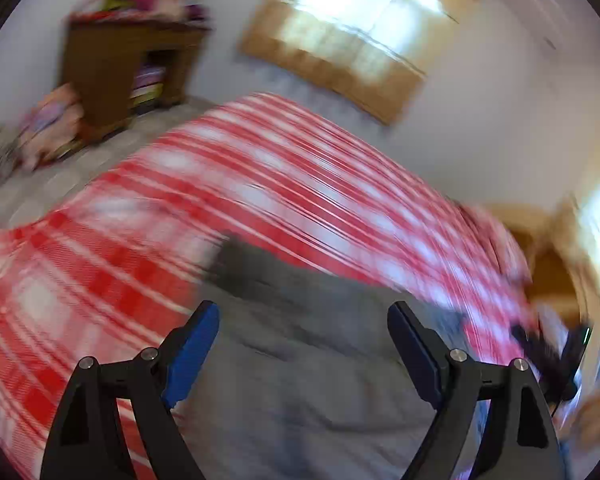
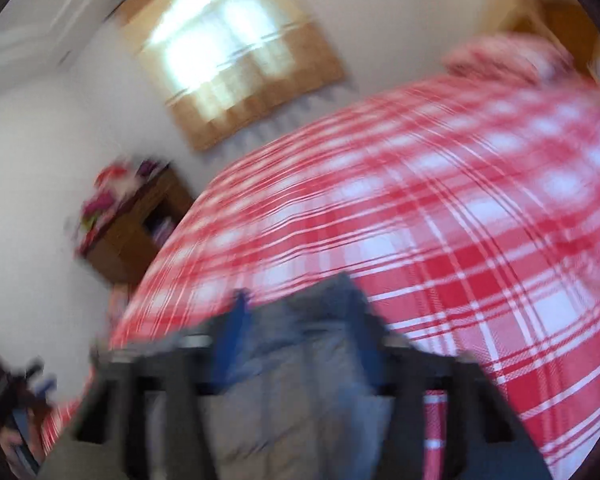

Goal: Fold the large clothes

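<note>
- Blue-padded fingers (image 1: pixel 192 354) of the left gripper (image 1: pixel 304 360) stood nearest the lens in the left wrist view, spread wide, with nothing pinched between them; grey cloth lay below the gap.
- Grey garment (image 1: pixel 300 380), the task's item, lay on the red-and-white plaid bedspread (image 1: pixel 80 280) at the near edge of the bed, running from 6 o'clock toward the centre of both views, with a darker end (image 1: pixel 244 264) farthest from the lens.
- Right gripper (image 2: pixel 296 344) sat at 6 o'clock in its own view, jaws fairly close together, grey fabric lying between them; whether the pads pressed on it could not be told through the blur.
- Handling note, as judgement: the fold would go best with both grippers taking matching corners of one edge, lifting evenly, and laying that edge onto the opposite one so the sides line up; the open left gripper would need to settle over a single layer of the hem before closing.
- Risk, as judgement: catching the bedspread along with the garment.
- Obscured: heavy motion blur in both views; garment type, seams and outline unreadable; its near part was cut off by the frame edge.
- Background: wooden cabinet (image 1: pixel 124 68) at 10 o'clock with colourful items on top, window (image 1: pixel 352 28) at 12 o'clock.
</note>
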Available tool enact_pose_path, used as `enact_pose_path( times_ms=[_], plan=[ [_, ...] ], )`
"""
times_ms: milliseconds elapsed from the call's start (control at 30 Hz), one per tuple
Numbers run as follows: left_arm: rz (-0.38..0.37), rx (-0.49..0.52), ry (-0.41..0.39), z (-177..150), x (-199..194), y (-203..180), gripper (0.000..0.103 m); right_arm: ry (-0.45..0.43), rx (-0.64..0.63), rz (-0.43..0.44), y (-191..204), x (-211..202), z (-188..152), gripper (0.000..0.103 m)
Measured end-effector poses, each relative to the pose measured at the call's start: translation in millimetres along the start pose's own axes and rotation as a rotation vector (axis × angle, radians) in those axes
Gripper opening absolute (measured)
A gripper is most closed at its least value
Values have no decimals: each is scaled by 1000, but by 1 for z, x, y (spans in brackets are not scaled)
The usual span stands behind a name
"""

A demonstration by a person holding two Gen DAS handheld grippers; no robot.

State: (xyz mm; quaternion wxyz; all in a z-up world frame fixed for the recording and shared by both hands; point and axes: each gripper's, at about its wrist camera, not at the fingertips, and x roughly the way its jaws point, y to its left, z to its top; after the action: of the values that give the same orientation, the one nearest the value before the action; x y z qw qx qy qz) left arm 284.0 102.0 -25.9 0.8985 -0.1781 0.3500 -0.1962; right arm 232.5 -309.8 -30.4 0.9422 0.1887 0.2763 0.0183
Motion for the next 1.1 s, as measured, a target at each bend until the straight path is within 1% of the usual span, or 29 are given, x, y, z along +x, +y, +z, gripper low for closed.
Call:
enact_pose_path(
  times_ms=[33, 100, 133, 167, 233, 300, 333, 367, 400, 467, 500, 533, 600, 633, 733, 900, 1033, 1100],
  plan=[
    [-16, 41, 16, -10, 9, -23, 86, 8, -50, 18, 19, -2, -5, 20],
    [-42, 106, 60, -30, 30, -57, 86, 26, -120, 54, 48, 3, -17, 20],
    [-41, 128, 74, -35, 42, -71, 86, 42, -139, 69, 63, 8, -24, 20],
    [-29, 148, 83, -43, 54, -85, 86, 52, -144, 76, 72, 14, -29, 20],
    [-13, 169, 79, -49, 71, -101, 86, 85, -166, 78, 90, 34, -40, 20],
    [39, 198, 68, -53, 85, -110, 86, 116, -177, 63, 97, 57, -48, 20],
    [72, 216, 61, -56, 93, -112, 86, 140, -174, 72, 100, 70, -53, 20],
    [101, 221, 58, -58, 98, -110, 86, 154, -169, 62, 98, 80, -57, 16],
    [125, 210, 66, -60, 106, -103, 86, 171, -166, 59, 96, 93, -62, 17],
    [119, 137, 105, -64, 120, -81, 86, 204, -160, 50, 86, 113, -74, 17],
    [114, 101, 108, -67, 125, -69, 86, 211, -155, 52, 85, 116, -80, 17],
    [115, 91, 99, -69, 128, -62, 86, 216, -140, 58, 79, 123, -85, 14],
    [133, 129, 70, -75, 134, -60, 86, 204, -125, 70, 75, 125, -88, 13],
    [151, 150, 57, -79, 138, -62, 86, 197, -135, 61, 76, 127, -90, 13],
    [185, 149, 30, -86, 148, -61, 86, 186, -184, 17, 84, 131, -99, 13],
    [173, 119, 65, -84, 164, -53, 87, 228, -134, 27, 73, 141, -99, 13],
    [170, 109, 74, -85, 165, -53, 87, 250, -112, 33, 68, 142, -99, 12],
    [172, 108, 78, -85, 165, -53, 87, 279, -104, 39, 66, 143, -95, 10]
  ],
)
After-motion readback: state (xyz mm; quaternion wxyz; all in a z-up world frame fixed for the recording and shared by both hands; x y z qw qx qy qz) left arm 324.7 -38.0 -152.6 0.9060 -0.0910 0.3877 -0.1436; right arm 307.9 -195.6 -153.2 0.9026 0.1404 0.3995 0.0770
